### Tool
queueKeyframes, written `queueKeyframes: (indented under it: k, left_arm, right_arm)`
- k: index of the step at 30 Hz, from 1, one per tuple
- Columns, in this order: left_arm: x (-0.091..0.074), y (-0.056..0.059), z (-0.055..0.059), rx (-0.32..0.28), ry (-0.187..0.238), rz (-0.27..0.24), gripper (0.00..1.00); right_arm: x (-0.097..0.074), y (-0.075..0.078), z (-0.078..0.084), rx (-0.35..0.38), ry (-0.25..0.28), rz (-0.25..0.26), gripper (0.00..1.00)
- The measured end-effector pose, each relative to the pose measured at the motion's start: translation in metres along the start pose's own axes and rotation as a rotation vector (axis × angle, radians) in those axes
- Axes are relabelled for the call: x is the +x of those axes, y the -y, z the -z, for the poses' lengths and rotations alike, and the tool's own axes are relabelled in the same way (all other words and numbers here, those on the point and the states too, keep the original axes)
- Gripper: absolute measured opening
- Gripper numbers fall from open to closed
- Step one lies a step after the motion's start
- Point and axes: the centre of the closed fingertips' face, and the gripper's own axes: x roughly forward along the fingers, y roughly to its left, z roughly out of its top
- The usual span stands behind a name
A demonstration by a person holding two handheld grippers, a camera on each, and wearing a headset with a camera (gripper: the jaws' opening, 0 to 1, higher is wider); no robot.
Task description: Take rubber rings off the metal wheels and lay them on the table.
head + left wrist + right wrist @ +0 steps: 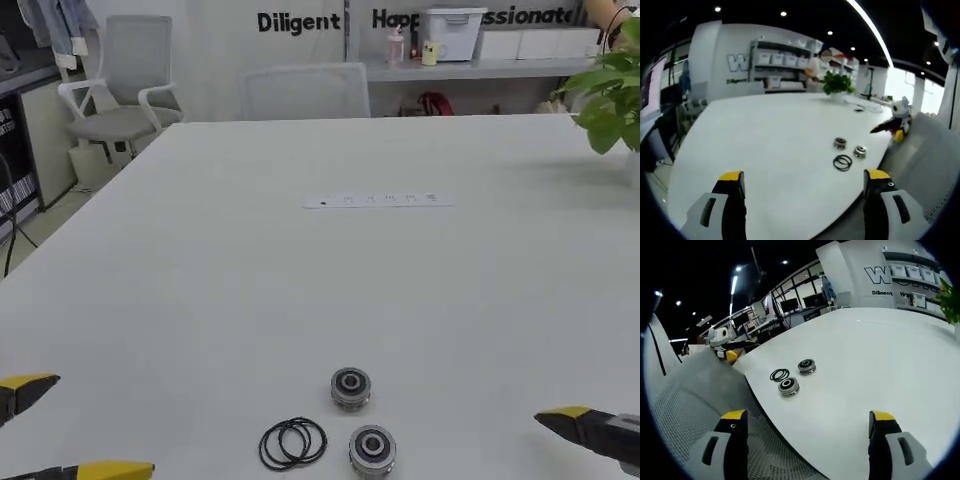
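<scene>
The left claw and right claw are wide open, empty. Thin rubber rings lie on the bench beside two metal wheels (heavy, I think). Rings look bendy; pinch one edge.

Loose pile of thin black rubber rings on flat white table, near front edge. Silver round metal wheel just right of rings, not touching. Second silver round metal wheel behind first, slightly left, apart. Left gripper over front-left edge, right gripper at front right; wheels and rings between them, well apart from both. Green leafy plant at far right. Grey office chair behind far edge.
</scene>
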Motion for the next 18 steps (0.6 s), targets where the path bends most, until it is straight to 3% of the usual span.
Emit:
queueKeyframes:
  k: [12, 18]
  left_arm:
    - [-0.004, 0.001, 0.009, -0.013, -0.042, -0.02, 0.98]
    - [-0.004, 0.006, 0.011, -0.025, -0.041, -0.02, 0.98]
  right_arm:
    - [0.0, -0.01, 0.004, 0.013, -0.01, -0.027, 0.93]
    - [-0.003, -0.01, 0.007, 0.01, -0.019, -0.04, 0.92]
